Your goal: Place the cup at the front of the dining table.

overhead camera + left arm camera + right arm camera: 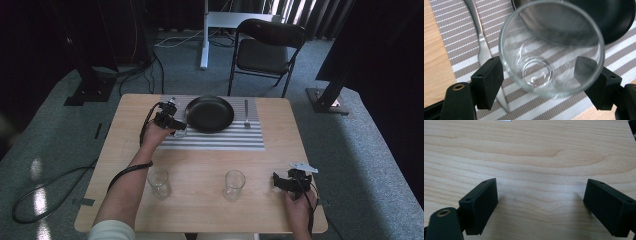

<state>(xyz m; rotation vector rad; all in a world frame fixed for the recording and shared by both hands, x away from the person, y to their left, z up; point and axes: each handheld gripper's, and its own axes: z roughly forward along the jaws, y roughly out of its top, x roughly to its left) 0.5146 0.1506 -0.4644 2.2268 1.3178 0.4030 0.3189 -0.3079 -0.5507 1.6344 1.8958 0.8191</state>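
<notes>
Placing: left gripper (549, 82) clamps a clear glass tumbler (551, 47) over the striped placemat (449, 30), just left of the black plate (210, 113).
Neighbours: knife (482, 47) beneath the glass.
Advice: lower upright, clear of knife and plate rim, then release.
Right gripper (541, 205): jaws wide, empty, over bare table (536, 150).

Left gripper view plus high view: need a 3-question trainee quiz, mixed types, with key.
1. True or false: the left gripper has its jaws around a clear glass.
2. The glass is held over: A) bare wood B) the striped placemat C) the chair.
3. How many glasses stand on the table near the person?

Key: 1 true; 2 B; 3 two.
</notes>
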